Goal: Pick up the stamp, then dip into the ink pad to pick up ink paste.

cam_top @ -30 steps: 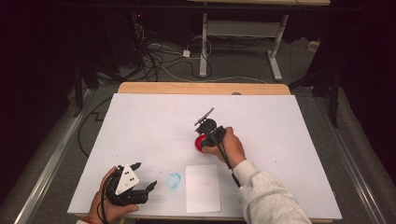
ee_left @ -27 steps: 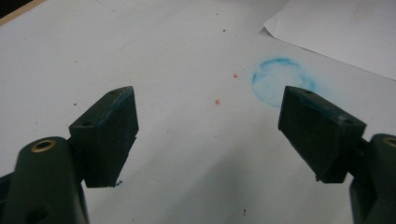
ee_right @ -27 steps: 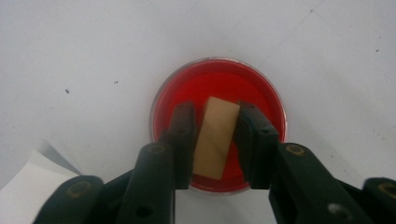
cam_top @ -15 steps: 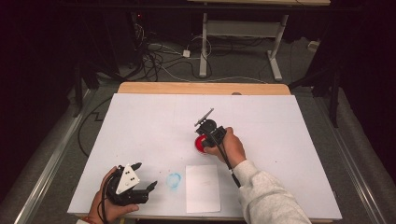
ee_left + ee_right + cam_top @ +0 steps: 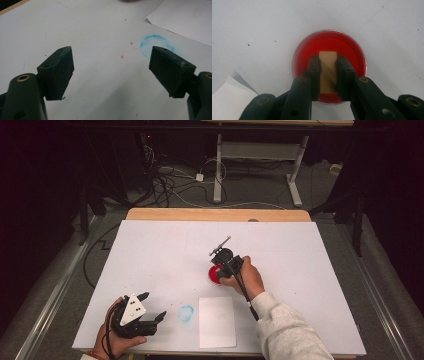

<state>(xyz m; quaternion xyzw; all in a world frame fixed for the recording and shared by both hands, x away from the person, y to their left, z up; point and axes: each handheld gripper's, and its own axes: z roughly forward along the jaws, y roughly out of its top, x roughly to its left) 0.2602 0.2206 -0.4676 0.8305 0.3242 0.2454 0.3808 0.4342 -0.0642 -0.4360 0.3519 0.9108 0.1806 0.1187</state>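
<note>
Block [image 5: 327, 72] sits clamped in the right gripper [image 5: 327, 75] over the red dish [image 5: 329, 50]; left gripper [image 5: 112, 72] gapes, empty.

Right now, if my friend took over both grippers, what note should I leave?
Right gripper: shut on a tan block, held over the red dish mid-table.
Left gripper: open, holds nothing, near the table's front left corner.
Paper lies at the front edge; a blue ring mark sits on the table beside it.
Done: block gripped, at the red ink.
Left, probably: carry the block to the paper and press it down; no red mark shows there yet.
</note>
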